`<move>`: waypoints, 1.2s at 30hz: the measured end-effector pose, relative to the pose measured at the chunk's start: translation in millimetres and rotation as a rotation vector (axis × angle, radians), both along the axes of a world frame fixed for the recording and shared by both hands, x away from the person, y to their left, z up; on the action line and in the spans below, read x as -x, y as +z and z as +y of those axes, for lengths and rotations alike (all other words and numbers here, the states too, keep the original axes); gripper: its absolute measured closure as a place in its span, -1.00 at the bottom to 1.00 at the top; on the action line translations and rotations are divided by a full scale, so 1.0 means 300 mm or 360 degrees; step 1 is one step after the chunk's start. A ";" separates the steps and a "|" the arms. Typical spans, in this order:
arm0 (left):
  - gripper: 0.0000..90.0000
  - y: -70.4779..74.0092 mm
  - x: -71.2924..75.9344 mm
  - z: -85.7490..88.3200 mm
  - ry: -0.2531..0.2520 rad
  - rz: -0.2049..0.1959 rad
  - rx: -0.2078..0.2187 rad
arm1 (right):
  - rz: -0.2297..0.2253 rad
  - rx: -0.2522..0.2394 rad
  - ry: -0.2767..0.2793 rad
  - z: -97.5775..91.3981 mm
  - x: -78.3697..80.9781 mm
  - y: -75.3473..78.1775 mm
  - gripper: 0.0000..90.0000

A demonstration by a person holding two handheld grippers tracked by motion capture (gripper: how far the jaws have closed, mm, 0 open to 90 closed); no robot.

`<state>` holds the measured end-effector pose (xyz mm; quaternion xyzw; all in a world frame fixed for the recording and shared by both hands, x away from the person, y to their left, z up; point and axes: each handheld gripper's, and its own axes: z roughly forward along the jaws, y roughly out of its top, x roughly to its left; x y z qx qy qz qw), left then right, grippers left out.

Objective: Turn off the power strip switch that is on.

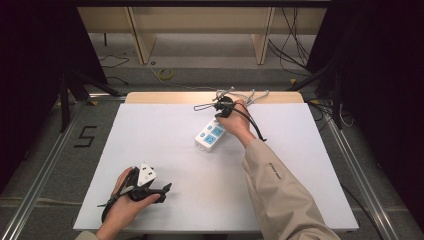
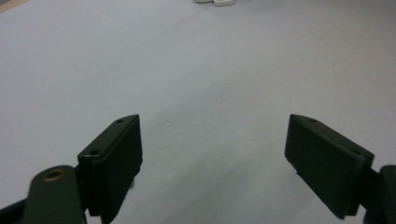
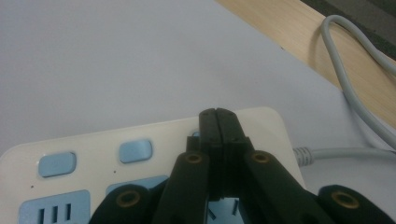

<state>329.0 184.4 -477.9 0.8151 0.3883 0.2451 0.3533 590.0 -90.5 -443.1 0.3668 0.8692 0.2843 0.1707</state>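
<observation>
A white power strip (image 1: 210,136) with blue sockets and blue buttons (image 3: 135,150) lies at the back middle of the white table cover (image 1: 150,145). My right gripper (image 1: 219,118) points down at the strip's far end. In the right gripper view the right gripper (image 3: 218,114) has its jaws pressed together with nothing between them. Its tips sit over the power strip (image 3: 93,140) near the cable end, where a sliver of blue shows beside them. Near the front left edge rests my left gripper (image 1: 164,192), which in its own view (image 2: 215,140) stands wide open and empty above the bare cover.
The strip's grey cable (image 3: 355,102) runs off its end and loops over the wooden table edge (image 3: 289,32) at the back, where the cable (image 1: 245,95) is bunched. Black curtains flank the table. A sleeve (image 1: 280,195) crosses the right half.
</observation>
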 end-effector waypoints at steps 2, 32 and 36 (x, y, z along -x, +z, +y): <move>-0.58 0.000 0.000 0.000 -0.0001 0.0001 0.0001 | 0.0006 -0.0006 0.0004 0.008 -0.001 -0.005 1.00; -0.58 -0.001 -0.001 0.000 -0.0005 0.0001 -0.0006 | -0.0003 0.0073 -0.0015 0.036 -0.010 -0.022 1.00; -0.58 0.000 -0.002 0.000 -0.0010 0.0004 -0.0012 | -0.0004 0.0076 -0.0009 0.037 -0.013 -0.023 1.00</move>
